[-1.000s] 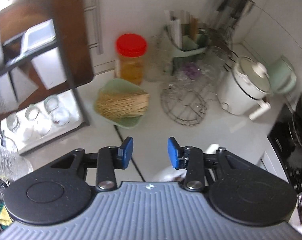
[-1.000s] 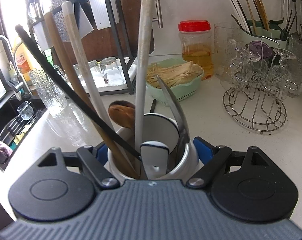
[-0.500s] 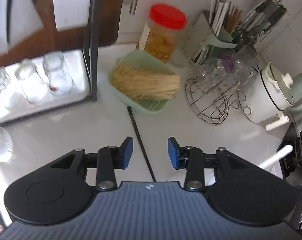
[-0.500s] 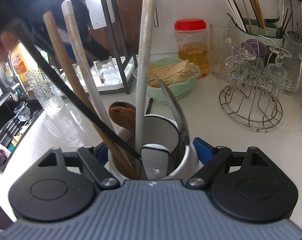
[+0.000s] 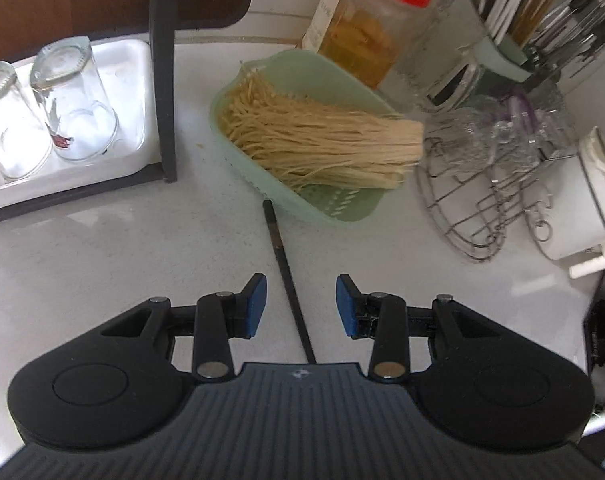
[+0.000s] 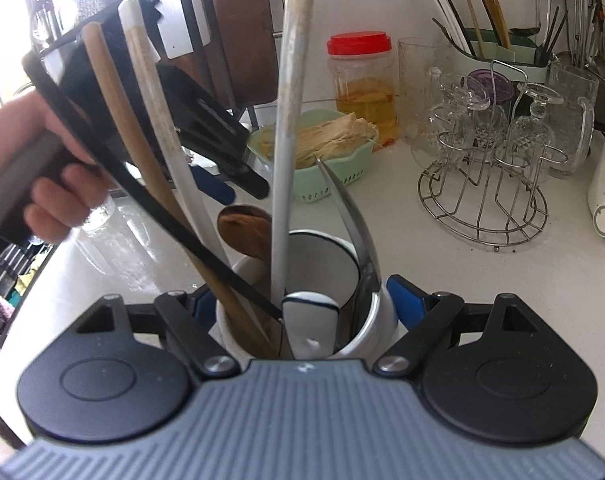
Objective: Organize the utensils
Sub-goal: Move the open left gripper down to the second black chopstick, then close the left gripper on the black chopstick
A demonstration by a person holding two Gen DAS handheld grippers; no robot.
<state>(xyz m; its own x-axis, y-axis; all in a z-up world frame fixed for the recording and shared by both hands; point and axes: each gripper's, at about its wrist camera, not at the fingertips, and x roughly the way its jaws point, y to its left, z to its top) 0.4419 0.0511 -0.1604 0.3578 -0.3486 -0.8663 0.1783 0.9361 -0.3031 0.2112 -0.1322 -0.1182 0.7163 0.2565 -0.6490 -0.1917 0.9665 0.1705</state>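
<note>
Lowered since a second ago: left claw (image 5: 301,306), now close over the bench (image 5: 102,264), with the chopstick far nearer in its view; right claw (image 6: 302,300) unmoved.

Bench: white, carrying all items below.

Dish rack (image 5: 164,80): far left, dark frame, white tray with upturned glasses (image 5: 76,100).

Wire stand (image 6: 482,200): far right, glassware hung on it.

Jar (image 6: 364,84): red lid, yellow contents, by the far wall.

Green basket (image 5: 330,204): just in front of the jar, holding pale noodles (image 5: 322,144).

White cup (image 6: 322,280): near centre, gripped on both sides by the right claw; holds wooden and pale handles, a wooden spoon (image 6: 244,230) and a metal blade.

Left claw: half open, empty, blue pads either side of the chopstick, not touching it. Person's hand (image 6: 34,168) holds it at left.

Black chopstick (image 5: 288,284): flat on the bench, far tip touching the basket.
</note>
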